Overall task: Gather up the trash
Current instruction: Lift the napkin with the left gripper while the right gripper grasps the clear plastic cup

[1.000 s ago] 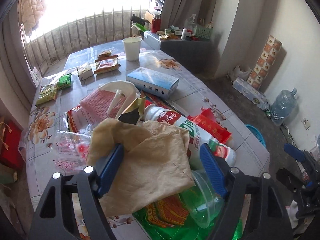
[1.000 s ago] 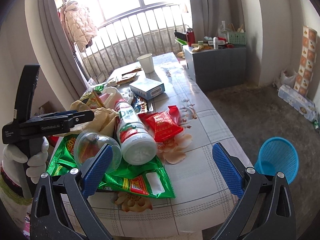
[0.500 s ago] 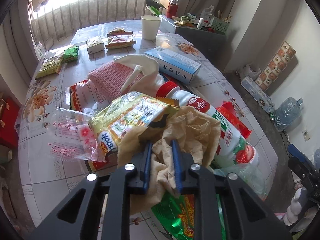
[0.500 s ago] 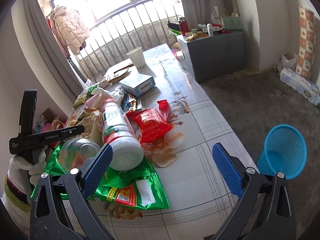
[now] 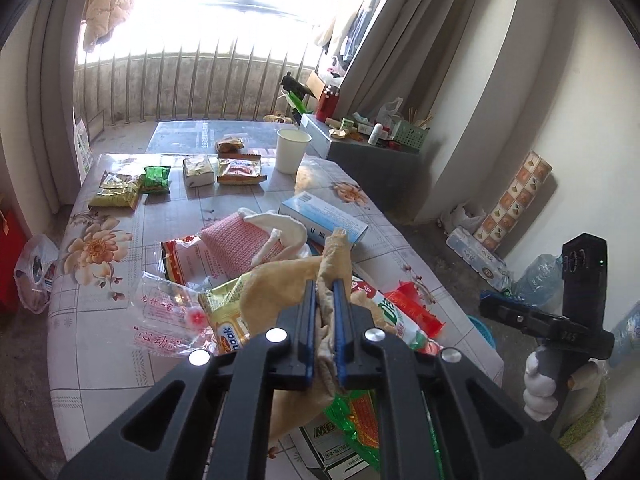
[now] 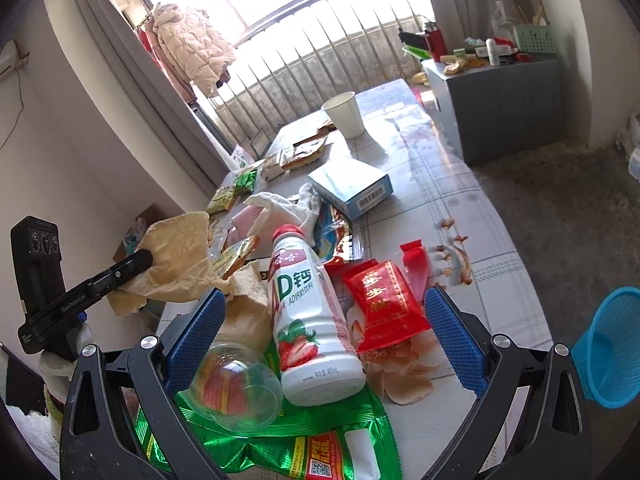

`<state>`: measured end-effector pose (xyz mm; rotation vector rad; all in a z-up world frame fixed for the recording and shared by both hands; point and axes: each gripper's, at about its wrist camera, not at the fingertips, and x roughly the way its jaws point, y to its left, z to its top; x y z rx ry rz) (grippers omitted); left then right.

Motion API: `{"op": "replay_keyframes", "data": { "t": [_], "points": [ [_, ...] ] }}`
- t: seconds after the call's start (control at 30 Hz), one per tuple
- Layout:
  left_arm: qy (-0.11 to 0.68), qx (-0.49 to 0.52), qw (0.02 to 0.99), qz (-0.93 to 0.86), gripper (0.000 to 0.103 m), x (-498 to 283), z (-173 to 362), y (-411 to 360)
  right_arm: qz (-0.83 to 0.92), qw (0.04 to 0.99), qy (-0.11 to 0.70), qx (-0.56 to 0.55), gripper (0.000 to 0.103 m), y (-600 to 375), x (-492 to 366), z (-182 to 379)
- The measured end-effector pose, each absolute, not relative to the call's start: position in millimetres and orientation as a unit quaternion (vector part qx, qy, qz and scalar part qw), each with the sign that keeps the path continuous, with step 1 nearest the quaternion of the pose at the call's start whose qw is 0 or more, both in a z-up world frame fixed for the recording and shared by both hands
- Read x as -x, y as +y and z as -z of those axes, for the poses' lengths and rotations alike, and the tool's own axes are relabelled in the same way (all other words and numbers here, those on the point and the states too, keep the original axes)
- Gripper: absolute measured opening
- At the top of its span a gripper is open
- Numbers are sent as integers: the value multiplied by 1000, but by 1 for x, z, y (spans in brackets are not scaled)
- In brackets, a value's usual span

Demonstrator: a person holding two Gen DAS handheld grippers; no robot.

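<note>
My left gripper point(image 5: 323, 300) is shut on a crumpled brown paper bag point(image 5: 280, 280) and holds it lifted above the trash pile; the bag also shows in the right wrist view point(image 6: 180, 256). My right gripper point(image 6: 324, 320) is open and empty, its jaws on either side of a white drink bottle point(image 6: 308, 312) lying on the table. A clear plastic cup point(image 6: 236, 392), a green foil wrapper point(image 6: 288, 440) and a red packet point(image 6: 384, 312) lie around the bottle. A blue trash basket point(image 6: 608, 348) stands on the floor to the right.
A blue box point(image 6: 352, 188), a white paper cup point(image 6: 345, 114), a pink cloth point(image 5: 236, 240) and several snack packets point(image 5: 156, 178) lie farther back on the table point(image 6: 460, 208). A grey cabinet point(image 6: 508, 100) stands behind. The table edge is near right.
My left gripper closed on the brown paper bag and lifted it up off the pile. My right gripper moved closer to the bottle and stayed open.
</note>
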<state>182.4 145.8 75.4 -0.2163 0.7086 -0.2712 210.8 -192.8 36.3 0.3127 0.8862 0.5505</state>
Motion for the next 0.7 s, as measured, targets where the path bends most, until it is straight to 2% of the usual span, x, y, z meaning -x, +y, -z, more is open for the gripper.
{"op": "replay_keyframes", "data": {
  "t": [0.1,0.13,0.33,0.5,0.7],
  "points": [
    [321,117,932,121,8,-176,-88,157,-275,840,443,-152,80,-183,-229,-35],
    [315,123,934,118,8,-174,-91,162,-284,835,443,-161,80,-183,-229,-37],
    [285,152,941,103,8,-166,-101,187,-335,817,440,-160,80,-176,-196,-46],
    [281,163,941,97,8,-165,-99,196,-304,828,451,-137,86,-163,-152,-38],
    [287,167,937,107,8,-165,-94,191,-283,826,466,-142,88,-144,-133,-28]
  ]
}}
